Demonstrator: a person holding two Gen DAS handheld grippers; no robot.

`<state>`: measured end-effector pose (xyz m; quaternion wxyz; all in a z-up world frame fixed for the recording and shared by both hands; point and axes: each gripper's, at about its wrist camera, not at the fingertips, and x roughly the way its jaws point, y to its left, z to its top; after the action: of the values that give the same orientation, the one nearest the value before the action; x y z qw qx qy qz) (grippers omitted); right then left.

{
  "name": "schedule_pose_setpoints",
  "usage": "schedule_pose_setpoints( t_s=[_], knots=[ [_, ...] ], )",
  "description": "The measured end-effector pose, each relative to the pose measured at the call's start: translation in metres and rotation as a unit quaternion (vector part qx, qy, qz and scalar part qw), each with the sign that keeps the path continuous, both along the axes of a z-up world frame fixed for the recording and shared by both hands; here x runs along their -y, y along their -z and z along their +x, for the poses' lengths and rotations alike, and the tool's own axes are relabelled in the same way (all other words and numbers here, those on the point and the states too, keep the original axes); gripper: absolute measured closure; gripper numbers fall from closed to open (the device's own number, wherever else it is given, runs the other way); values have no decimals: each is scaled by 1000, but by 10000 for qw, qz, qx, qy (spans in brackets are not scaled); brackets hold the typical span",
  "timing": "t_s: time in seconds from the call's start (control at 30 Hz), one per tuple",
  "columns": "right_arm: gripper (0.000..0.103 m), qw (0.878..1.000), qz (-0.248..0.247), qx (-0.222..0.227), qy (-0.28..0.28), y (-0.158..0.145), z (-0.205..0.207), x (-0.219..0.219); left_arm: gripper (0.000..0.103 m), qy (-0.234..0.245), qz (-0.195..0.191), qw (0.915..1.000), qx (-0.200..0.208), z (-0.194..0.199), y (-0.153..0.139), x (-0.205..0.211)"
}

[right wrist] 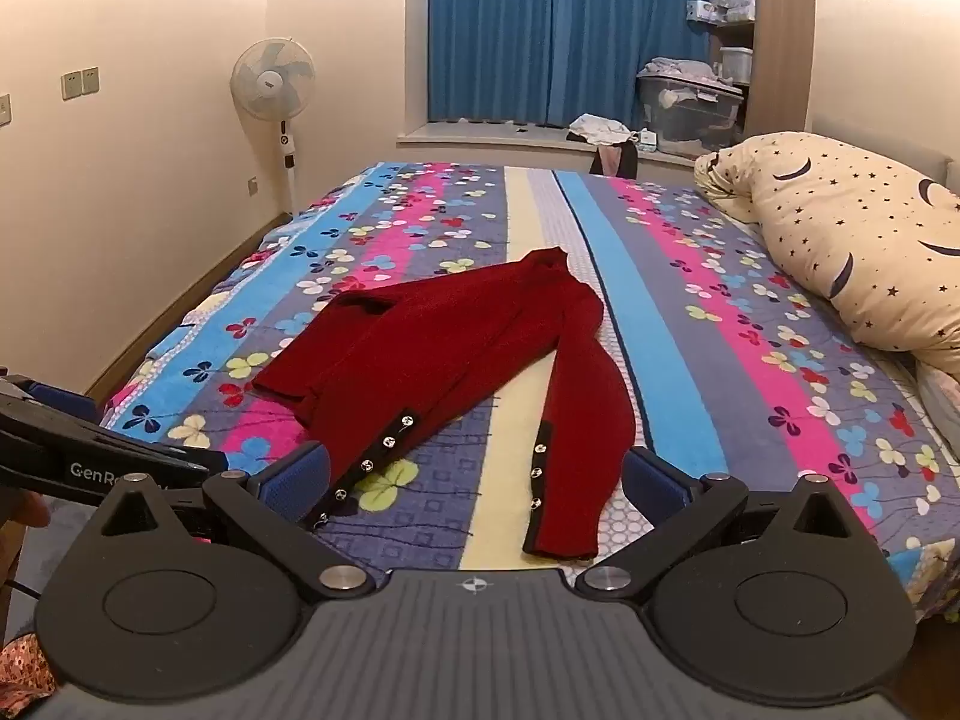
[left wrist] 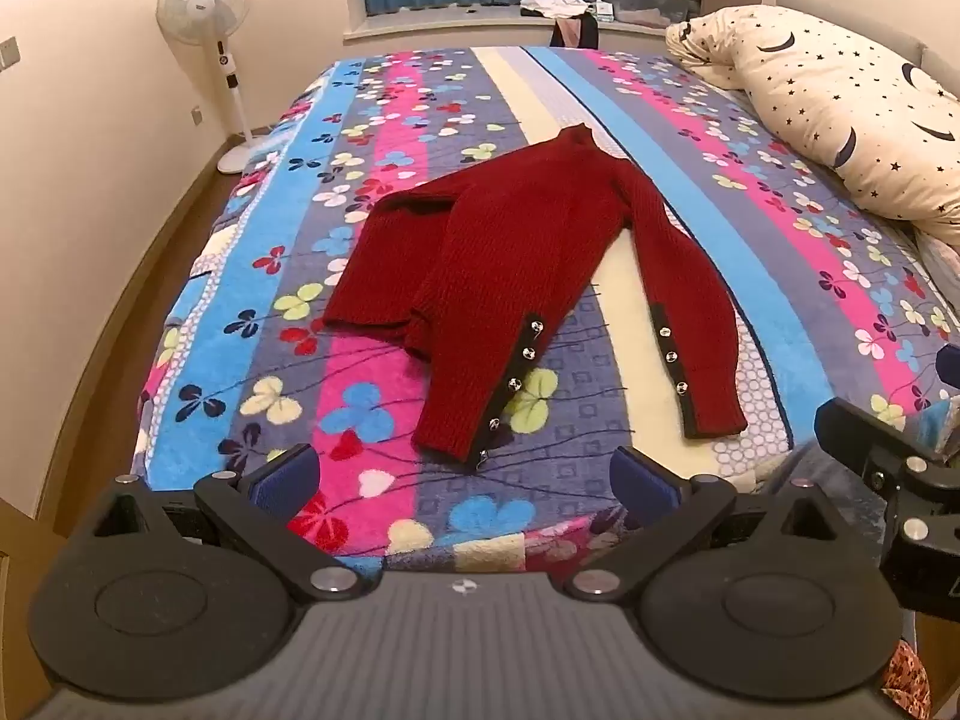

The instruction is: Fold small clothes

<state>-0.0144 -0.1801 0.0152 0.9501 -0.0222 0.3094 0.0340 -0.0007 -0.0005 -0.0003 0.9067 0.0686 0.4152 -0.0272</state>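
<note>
A dark red knitted sweater (left wrist: 510,264) (right wrist: 444,342) lies spread on the flowered bed cover (left wrist: 630,90) (right wrist: 660,252), its collar away from me and both sleeves pointing toward me. Each cuff has a black strip with shiny buttons. My left gripper (left wrist: 465,474) hovers open just short of the left sleeve's cuff (left wrist: 480,414), touching nothing. My right gripper (right wrist: 477,486) is open too, above the near end of the bed, with the right sleeve's cuff (right wrist: 561,516) showing between its fingers. Part of the other gripper shows at each view's edge.
A cream quilt with stars and moons (left wrist: 840,96) (right wrist: 852,240) is bunched on the bed's right side. A standing fan (left wrist: 207,12) (right wrist: 273,84) is by the left wall. Blue curtains, a window ledge with clothes and storage boxes (right wrist: 690,102) lie beyond the bed.
</note>
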Motion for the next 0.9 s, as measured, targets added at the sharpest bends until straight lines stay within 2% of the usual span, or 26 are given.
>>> schedule_pose_setpoints(
  t_s=[0.07, 0.1, 0.23, 0.9],
  knots=[
    [1, 10000, -43, -26, -9, 0, 1, -1, 0, -13, 28, 10000, -73, 1, 1, 2],
    [1, 10000, -41, -28, -14, 0, 1, -1, 0, 8, -113, 9998, -144, 4, 3, -3],
    [1, 10000, -51, -25, 10, 1, 2, -1, 0, -16, -202, 9997, -162, 4, 5, -8],
    [1, 9999, -93, -109, -66, 8, 6, -9, 0, -19, -188, 9997, -170, 5, 9, -6]
  ],
)
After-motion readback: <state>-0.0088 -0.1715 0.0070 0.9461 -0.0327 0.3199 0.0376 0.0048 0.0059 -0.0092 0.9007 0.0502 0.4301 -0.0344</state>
